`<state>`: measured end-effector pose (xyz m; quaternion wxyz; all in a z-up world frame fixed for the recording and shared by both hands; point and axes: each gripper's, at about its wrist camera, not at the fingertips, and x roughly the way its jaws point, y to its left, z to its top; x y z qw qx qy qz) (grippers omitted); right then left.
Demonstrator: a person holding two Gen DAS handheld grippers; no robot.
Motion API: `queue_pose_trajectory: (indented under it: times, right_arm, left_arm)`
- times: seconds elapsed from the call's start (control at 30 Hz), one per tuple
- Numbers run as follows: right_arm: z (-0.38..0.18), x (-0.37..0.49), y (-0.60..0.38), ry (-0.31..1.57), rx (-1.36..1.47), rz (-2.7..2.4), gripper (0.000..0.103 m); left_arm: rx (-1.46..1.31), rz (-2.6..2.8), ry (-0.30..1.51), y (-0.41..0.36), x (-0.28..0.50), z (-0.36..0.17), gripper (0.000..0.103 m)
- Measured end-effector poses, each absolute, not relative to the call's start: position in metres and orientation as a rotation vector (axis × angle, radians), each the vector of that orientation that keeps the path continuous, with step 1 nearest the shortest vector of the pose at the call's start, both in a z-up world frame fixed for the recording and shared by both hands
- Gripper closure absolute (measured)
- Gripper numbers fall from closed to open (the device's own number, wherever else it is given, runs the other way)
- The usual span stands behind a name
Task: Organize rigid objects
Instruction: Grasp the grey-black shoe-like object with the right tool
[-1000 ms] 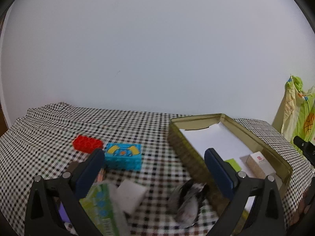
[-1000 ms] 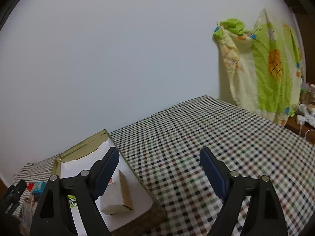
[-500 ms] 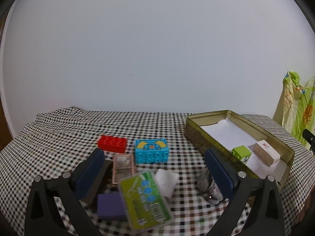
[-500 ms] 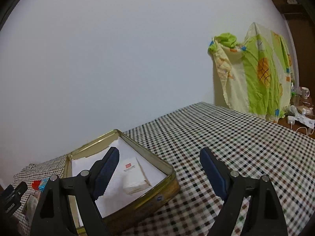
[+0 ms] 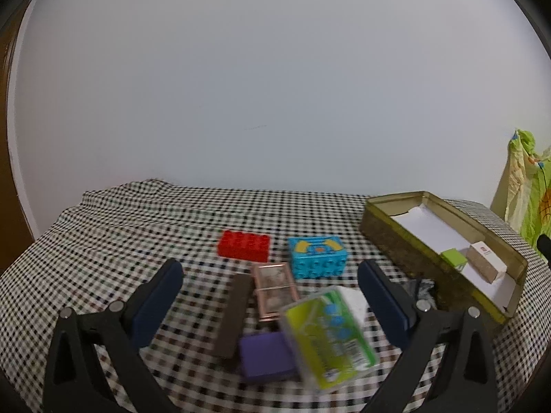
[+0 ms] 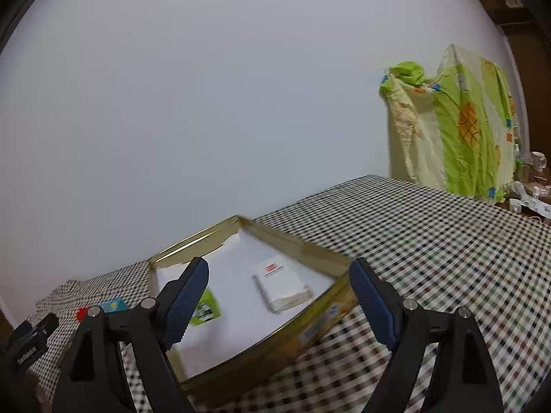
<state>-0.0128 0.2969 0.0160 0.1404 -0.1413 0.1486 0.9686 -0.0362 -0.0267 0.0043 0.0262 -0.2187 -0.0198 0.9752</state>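
On the checked cloth lie a red brick [image 5: 243, 245], a blue patterned box [image 5: 317, 255], a rose-gold framed case [image 5: 274, 286], a dark brown bar [image 5: 234, 315], a purple box [image 5: 267, 356], a white block [image 5: 352, 301] and a green plastic case [image 5: 329, 332]. My left gripper [image 5: 270, 296] hovers open over this pile, holding nothing. The gold tin [image 6: 339, 296], lined with white paper, holds a green cube [image 5: 454, 258] and a white-and-tan box [image 6: 282, 284]. My right gripper [image 6: 279, 292] stands open above the tin, nothing between its fingers.
A crumpled dark wrapper [image 5: 418, 287] lies against the tin's [image 5: 396, 242] near wall. A green and yellow cloth [image 6: 454, 120] hangs beyond the table's right end. Small items and a mug [image 6: 538, 161] sit at the far right. A white wall backs the table.
Both grippers have drawn back from the table, so the pile and the tin look smaller and farther. More of the pile shows in the left wrist view. Both grippers stayed open.
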Motion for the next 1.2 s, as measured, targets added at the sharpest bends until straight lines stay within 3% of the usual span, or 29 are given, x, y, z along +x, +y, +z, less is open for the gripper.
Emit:
queue_pose_trajectory:
  times: [0.4, 0.93, 1.2]
  right_arm:
    - [0.011, -0.034, 0.220, 0.335, -0.623, 2.954, 0.017]
    - [-0.018, -0.072, 0.168, 0.403, -1.049, 2.977, 0.017]
    - [-0.024, -0.092, 0.148, 0.290, -1.138, 2.945, 0.019]
  left_arm:
    - [-0.720, 3.096, -0.109, -0.077, -0.043, 0.001, 0.000]
    - [-0.806, 3.101, -0.173, -0.099, -0.051, -0.003, 0.001]
    - [-0.774, 3.114, -0.113, -0.097, -0.050, -0.001, 0.001]
